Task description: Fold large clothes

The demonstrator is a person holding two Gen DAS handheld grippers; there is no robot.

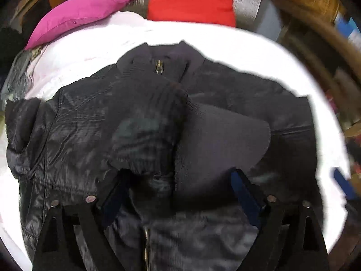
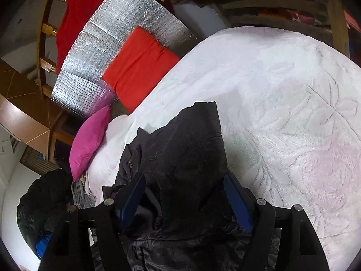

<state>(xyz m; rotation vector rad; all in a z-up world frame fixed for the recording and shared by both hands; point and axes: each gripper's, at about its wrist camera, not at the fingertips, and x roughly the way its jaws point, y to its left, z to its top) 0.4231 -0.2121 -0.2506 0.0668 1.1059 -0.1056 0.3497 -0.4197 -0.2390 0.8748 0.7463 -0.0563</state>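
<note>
A black shiny jacket lies on a white bedspread, collar and brass zip pull at the far side. Its sleeves, one with a grey ribbed cuff, are folded across the chest. My left gripper hovers over the sleeves with its jaws wide apart and fabric between them, not pinched. In the right wrist view the jacket bunches up between the blue pads of my right gripper, which is also open around the cloth.
A magenta pillow and a red cushion lie at the bed's far edge against silver insulation sheet. A wooden bed frame curves on the right. More dark clothing is piled at the left.
</note>
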